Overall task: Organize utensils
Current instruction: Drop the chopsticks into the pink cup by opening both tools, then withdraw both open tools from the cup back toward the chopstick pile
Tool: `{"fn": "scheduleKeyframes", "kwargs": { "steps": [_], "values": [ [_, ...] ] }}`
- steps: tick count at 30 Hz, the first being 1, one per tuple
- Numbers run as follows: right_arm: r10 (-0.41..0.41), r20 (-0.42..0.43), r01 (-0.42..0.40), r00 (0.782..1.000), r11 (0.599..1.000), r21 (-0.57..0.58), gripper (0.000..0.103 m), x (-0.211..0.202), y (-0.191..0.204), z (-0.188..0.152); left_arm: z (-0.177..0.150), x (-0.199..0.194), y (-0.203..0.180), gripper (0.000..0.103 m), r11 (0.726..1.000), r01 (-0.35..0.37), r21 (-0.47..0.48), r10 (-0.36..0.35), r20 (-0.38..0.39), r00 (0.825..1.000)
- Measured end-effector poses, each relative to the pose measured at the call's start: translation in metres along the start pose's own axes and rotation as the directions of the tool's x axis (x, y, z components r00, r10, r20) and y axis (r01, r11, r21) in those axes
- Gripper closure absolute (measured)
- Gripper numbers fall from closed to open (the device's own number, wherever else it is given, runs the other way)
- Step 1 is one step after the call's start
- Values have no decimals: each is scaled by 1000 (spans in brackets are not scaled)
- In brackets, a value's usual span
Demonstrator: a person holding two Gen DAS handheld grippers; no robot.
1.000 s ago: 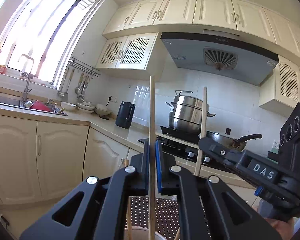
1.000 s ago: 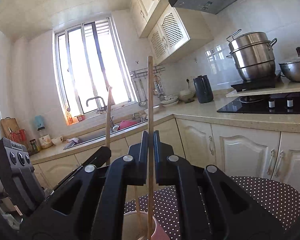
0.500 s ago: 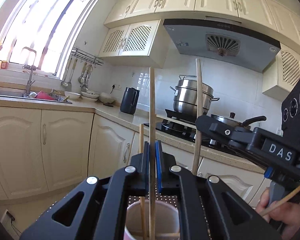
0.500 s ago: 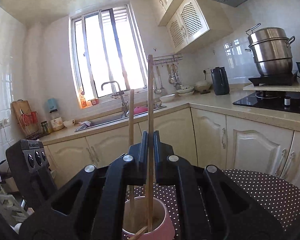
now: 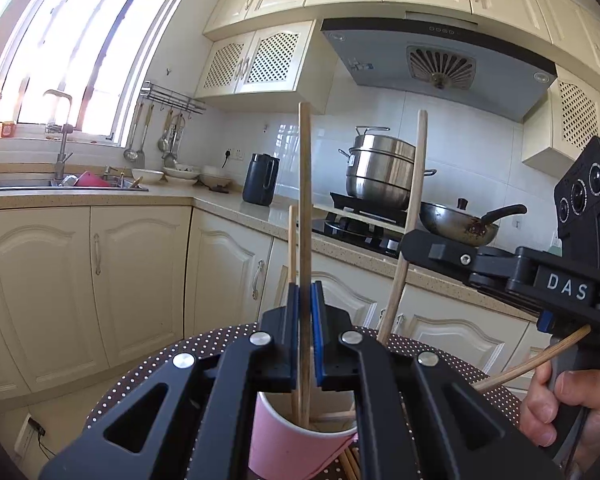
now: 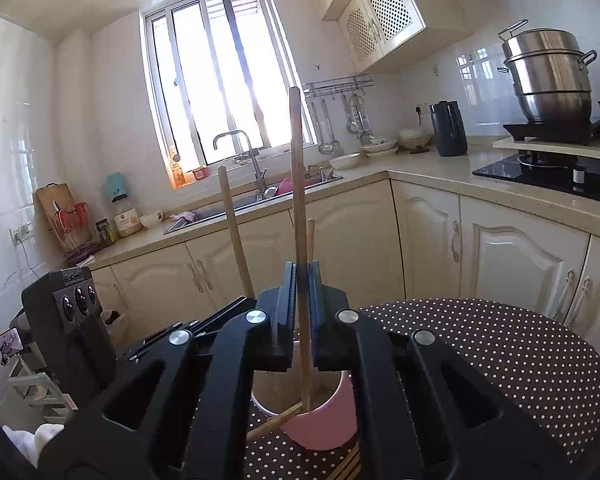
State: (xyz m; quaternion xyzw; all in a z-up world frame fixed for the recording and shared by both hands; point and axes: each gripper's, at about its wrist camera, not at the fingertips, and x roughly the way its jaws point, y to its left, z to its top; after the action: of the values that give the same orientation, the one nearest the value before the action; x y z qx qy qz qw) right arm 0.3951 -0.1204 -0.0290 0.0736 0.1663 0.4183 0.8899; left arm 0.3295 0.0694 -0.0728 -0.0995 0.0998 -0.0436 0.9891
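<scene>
On the dotted round table (image 6: 480, 352) stands a pink cup (image 5: 296, 440) with a wooden chopstick (image 5: 292, 256) upright in it. My left gripper (image 5: 305, 292) is shut on another upright chopstick (image 5: 305, 200) whose lower end reaches into the cup. My right gripper (image 6: 302, 272) is shut on a chopstick (image 6: 297, 184) that also dips into the pink cup (image 6: 324, 420). In the left wrist view the right gripper (image 5: 406, 240) comes in from the right with its stick (image 5: 414, 184). In the right wrist view the left gripper's stick (image 6: 234, 232) stands to the left. One chopstick (image 6: 276, 420) leans out over the cup's rim.
A person's hand (image 5: 560, 408) grips the right gripper's handle with a spare chopstick (image 5: 540, 362). Loose chopsticks (image 6: 350, 466) lie on the cloth by the cup. Cabinets (image 5: 100, 280), a sink (image 6: 256, 196), a kettle (image 5: 260, 180) and a stove with pots (image 5: 380, 176) ring the table.
Both grippers have sunk with their chopsticks. The pink cup has come into full view beneath them, and the sticks' lower ends now sit inside it.
</scene>
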Motion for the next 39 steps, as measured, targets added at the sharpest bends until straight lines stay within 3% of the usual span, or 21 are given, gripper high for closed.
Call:
{"fn": "scheduleKeyframes", "kwargs": {
  "steps": [9, 11, 13, 16, 22, 29, 39],
  "values": [
    [-29, -38, 30, 999, 999, 29, 94, -4, 10, 5, 10, -18, -10, 93, 1000, -1, 23, 1, -7, 1000],
    [-35, -42, 36, 999, 999, 27, 87, -6, 11, 5, 12, -24, -11, 74, 1000, -1, 23, 1, -7, 1000],
    [-53, -39, 54, 998, 998, 22, 71, -11, 15, 5, 14, -30, -12, 73, 1000, 3, 22, -3, -4, 1000],
    [-64, -24, 64, 998, 998, 19, 63, -20, 20, 7, 17, -40, -17, 73, 999, -1, 34, 1, 3, 1000],
    [-80, 0, 80, 997, 997, 8, 63, -42, 36, 13, 28, -65, -28, 72, 998, -5, 55, 4, 21, 1000],
    [-101, 38, 102, 994, 995, -12, 60, -76, 54, 21, 37, -95, -46, 57, 995, -24, 94, 21, 28, 999],
    [-163, 47, 164, 985, 987, 2, 59, -127, 53, 4, 18, -116, -68, 42, 989, -23, 143, 35, -84, 996]
  ]
}}
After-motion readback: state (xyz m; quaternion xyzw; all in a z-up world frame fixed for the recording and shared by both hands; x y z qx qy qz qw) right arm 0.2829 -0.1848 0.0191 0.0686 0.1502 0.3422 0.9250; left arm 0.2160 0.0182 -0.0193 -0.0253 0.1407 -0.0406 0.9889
